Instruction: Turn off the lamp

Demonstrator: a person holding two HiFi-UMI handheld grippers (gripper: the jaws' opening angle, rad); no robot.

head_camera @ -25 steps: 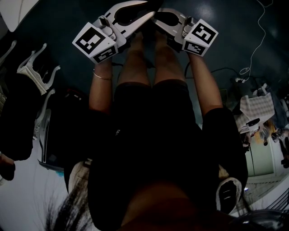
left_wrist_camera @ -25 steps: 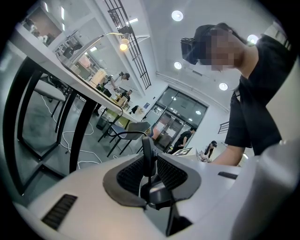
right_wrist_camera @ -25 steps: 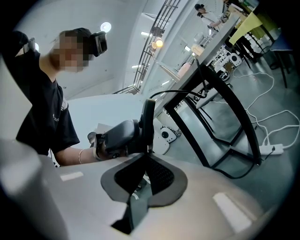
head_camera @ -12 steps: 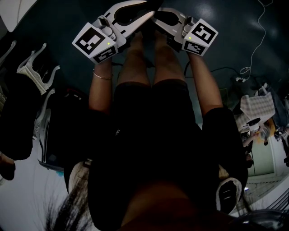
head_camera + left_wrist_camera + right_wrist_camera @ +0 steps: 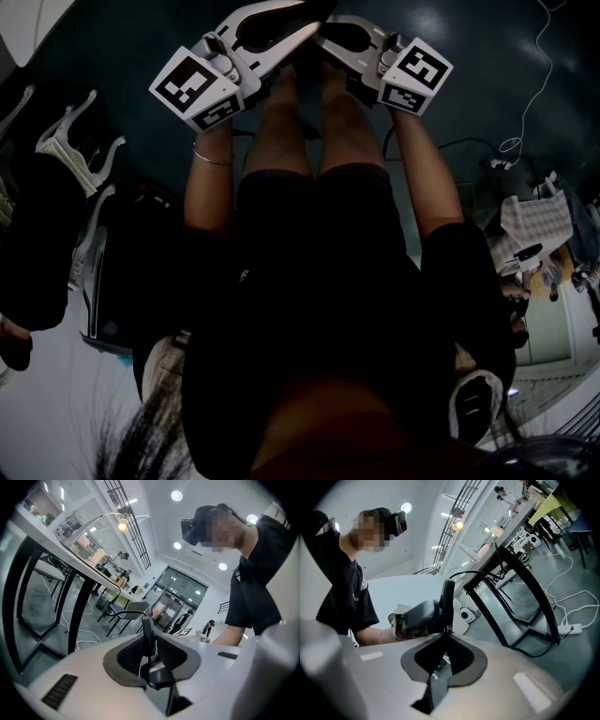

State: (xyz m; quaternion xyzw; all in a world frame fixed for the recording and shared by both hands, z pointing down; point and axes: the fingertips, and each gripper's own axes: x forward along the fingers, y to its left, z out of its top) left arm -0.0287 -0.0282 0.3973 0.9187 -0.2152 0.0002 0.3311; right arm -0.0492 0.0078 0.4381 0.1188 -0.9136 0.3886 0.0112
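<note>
Left tongs (image 5: pixel 147 630): tips together, empty.
Right tongs (image 5: pixel 448 597): closed, empty.
Lamp (image 5: pixel 123 525): lit, on the bench (image 5: pixel 70 550), upper left of left gripper view, well apart from both tongs.

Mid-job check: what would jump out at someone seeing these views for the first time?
The lit lamp glows on the long table, upper left in the left gripper view, so it is not off yet. In the head view the left tool and right tool sit tip to tip above the person's legs, holding nothing.
</note>
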